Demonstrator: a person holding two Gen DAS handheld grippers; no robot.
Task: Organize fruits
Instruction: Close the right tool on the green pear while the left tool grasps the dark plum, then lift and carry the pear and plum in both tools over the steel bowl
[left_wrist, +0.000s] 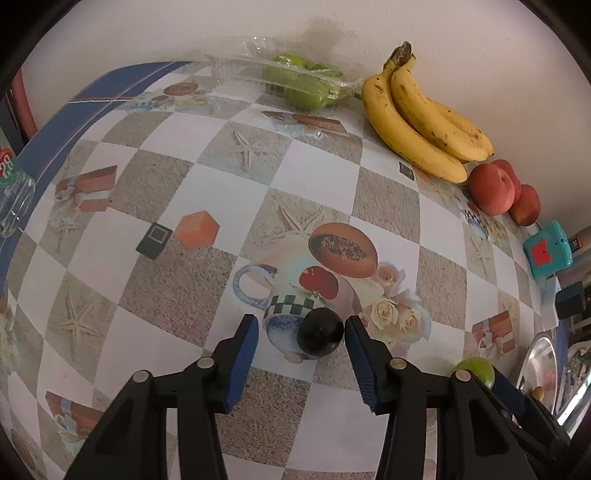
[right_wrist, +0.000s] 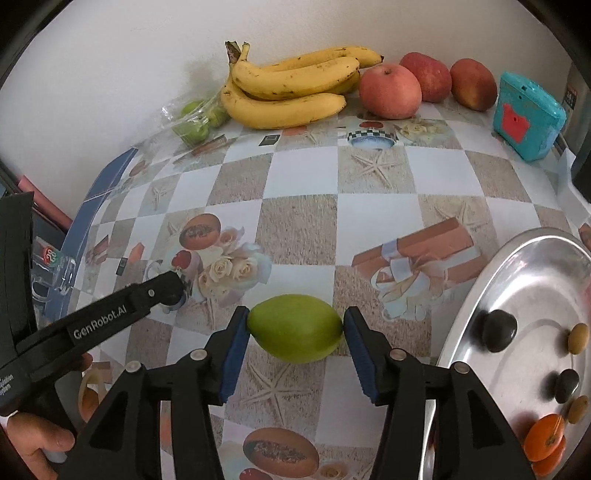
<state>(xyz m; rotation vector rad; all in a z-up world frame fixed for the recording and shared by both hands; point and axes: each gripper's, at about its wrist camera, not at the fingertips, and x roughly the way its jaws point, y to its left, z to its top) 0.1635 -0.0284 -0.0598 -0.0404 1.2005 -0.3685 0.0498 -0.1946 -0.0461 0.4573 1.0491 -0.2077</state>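
1. The left gripper (left_wrist: 301, 334) tilts steeply down toward the checked tablecloth (left_wrist: 325, 173). In the right wrist view its black arm reaches in from the left edge, with part of a person's hand (right_wrist: 35, 441) below it.
2. Its jaws stand apart around a dark plum (left_wrist: 320, 333). The right blue pad (left_wrist: 360, 363) touches or almost touches the plum's side, and the left pad stands clear, so the tongs are released rather than clamped.
3. The plum is round with no clear long axis. It sits on the cloth's printed mug picture, well in front of the bananas (left_wrist: 424, 118).
4. The right gripper (right_wrist: 295, 332) also points steeply down, with its fingers framing a green mango (right_wrist: 295, 328).
5. The left pad (right_wrist: 236, 347) meets the mango's tip. The right pad looks just short of the other end, so I cannot tell whether it is grasped.
6. The mango's long axis runs side to side, from one pad to the other, with its narrower end toward the left pad. It rests on the cloth just left of the steel plate (right_wrist: 517, 266).
7. The steel plate holds two dark plums, small brownish fruits and orange fruits.
8. Beyond the mango, against the wall, lie the bananas and three red apples (right_wrist: 389, 90).
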